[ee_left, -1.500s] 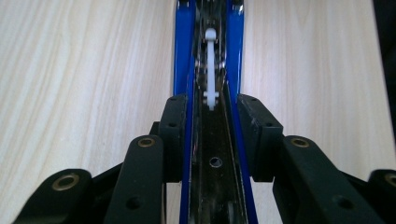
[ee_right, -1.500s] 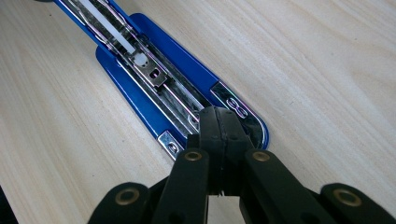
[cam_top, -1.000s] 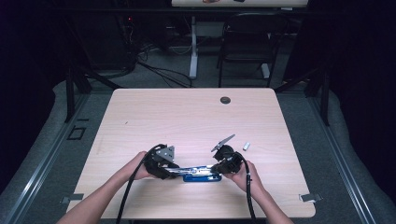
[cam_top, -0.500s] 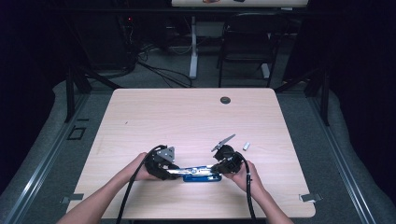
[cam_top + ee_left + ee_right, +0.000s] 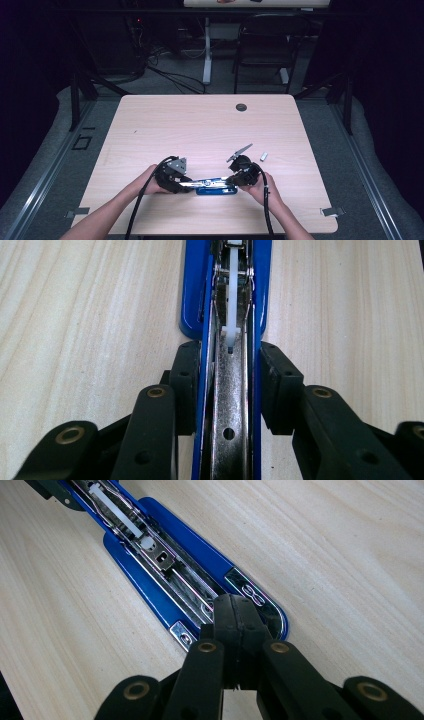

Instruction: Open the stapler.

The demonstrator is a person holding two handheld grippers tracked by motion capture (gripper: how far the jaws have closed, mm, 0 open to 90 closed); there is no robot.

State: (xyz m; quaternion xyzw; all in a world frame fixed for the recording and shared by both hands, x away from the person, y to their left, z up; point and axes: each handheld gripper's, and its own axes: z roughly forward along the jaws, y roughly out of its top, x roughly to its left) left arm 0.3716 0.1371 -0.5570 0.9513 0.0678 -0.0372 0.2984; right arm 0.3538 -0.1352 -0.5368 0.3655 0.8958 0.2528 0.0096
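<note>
Near the front edge of the pale wood-grain tabletop [image 5: 200, 125] lies a long blue stapler with a glossy enamelled body and a bright metal channel [image 5: 216, 185], opened out flat between the two grippers. Seen from the left gripper view, the stapler [image 5: 227, 340] runs straight away from the camera: blue side walls, a scuffed chrome track with small round holes, and a white plastic pusher [image 5: 233, 295] sitting in the slot. The left gripper [image 5: 227, 390] has its matte black, blocky pads on either side of the blue walls — the jaws are clamped on the stapler's near end. In the right gripper view the rounded blue base [image 5: 200, 575] shows a shiny embossed metal plate [image 5: 250, 592] at its tip, and the right gripper [image 5: 235, 625] has its jaws pressed fully together over that end; whether they pinch anything I cannot tell. From above, both hands angle inward from the bottom, left hand [image 5: 145, 181] and right hand [image 5: 262, 184] wrapped round their grippers, cables trailing back. A small pale oblong piece [image 5: 263, 156] lies just beyond the right gripper — apart from it.
</note>
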